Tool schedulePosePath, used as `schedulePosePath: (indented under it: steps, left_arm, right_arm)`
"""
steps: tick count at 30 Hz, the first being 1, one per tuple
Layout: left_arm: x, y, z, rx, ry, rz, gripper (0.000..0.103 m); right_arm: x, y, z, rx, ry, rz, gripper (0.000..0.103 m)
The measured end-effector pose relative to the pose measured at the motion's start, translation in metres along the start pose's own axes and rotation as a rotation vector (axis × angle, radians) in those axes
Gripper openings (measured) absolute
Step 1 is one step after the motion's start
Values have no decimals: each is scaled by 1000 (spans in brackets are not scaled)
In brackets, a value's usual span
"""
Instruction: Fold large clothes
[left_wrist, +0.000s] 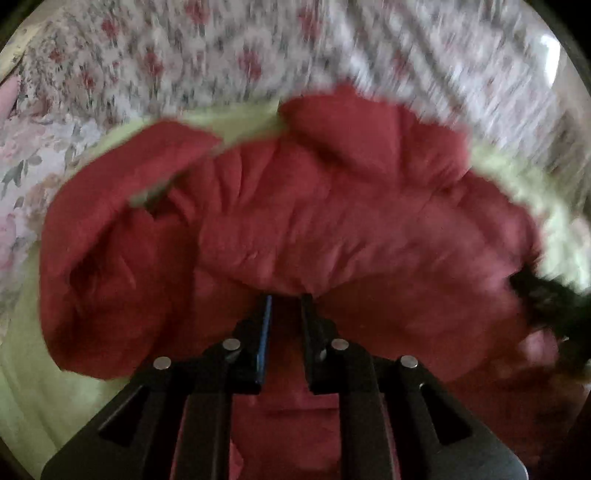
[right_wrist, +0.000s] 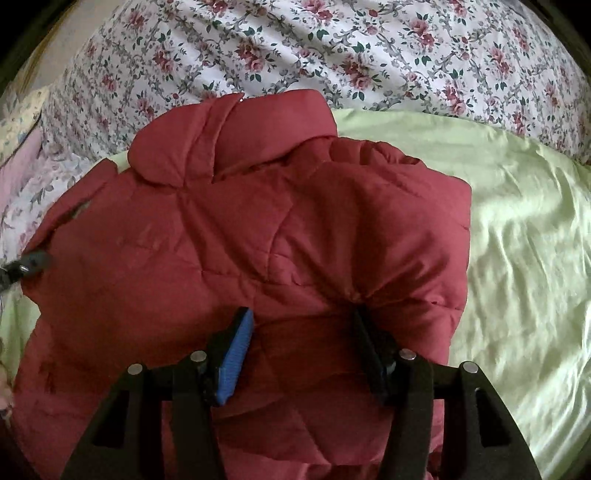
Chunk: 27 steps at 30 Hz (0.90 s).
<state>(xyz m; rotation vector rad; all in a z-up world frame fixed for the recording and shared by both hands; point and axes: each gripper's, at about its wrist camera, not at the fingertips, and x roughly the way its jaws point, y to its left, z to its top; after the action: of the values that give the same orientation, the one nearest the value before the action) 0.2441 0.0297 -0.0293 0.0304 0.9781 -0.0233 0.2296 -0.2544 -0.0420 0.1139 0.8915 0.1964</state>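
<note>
A red quilted jacket (left_wrist: 314, 221) lies spread on a pale green sheet, its collar (right_wrist: 207, 147) at the far end. My left gripper (left_wrist: 286, 297) is shut on a pinched fold of the jacket at its near edge, and the fabric bunches at the fingertips. My right gripper (right_wrist: 303, 314) holds a thick fold of the jacket (right_wrist: 184, 240) between half-spread jaws, and creases radiate from its right finger (right_wrist: 364, 332). The jacket's right side humps up over that grip. Each view shows the other gripper as a dark shape at the jacket's side edge. The left view is blurred.
The green sheet (right_wrist: 517, 258) stretches bare to the right of the jacket and shows at the lower left (left_wrist: 48, 387). A floral duvet (right_wrist: 332, 55) is heaped along the far side, with floral pillows (right_wrist: 22, 177) at the far left.
</note>
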Motion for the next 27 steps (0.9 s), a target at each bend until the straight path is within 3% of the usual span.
schedulePosePath:
  steps: [3,9,11,13,15,18,21,22,27]
  left_arm:
    - [18,4,-14,16,-12,31,15]
    - [11,1,-11,46,-20,83,20]
    - [3,5,-10,40,-19,83,26]
    - [-9,10,-12,16,-19,64,43]
    - [-23,21,-9,-2,-49,65,52]
    - [-37,35,2,-3,-91,119,52]
    - [-39,54,16,-16,-107,202,61]
    - [-38,59,20,-20,-109,231,66]
    - [-21,79,44,4,-89,365,73]
  right_arm:
    - [-1,-3,2,19,8,24,57]
    - [0,-3,2,22,27,28,57]
    - [-3,-4,2,32,22,41,57]
    - [-14,-8,3,66,0,76,57]
    - [-27,-14,4,103,-32,130,57]
    - [-47,-13,4,98,-93,142,57]
    - [-58,-10,4,89,-123,171,59]
    - [-60,-9,4,91,-128,188,59]
    - [-60,-4,5,92,-111,255,59]
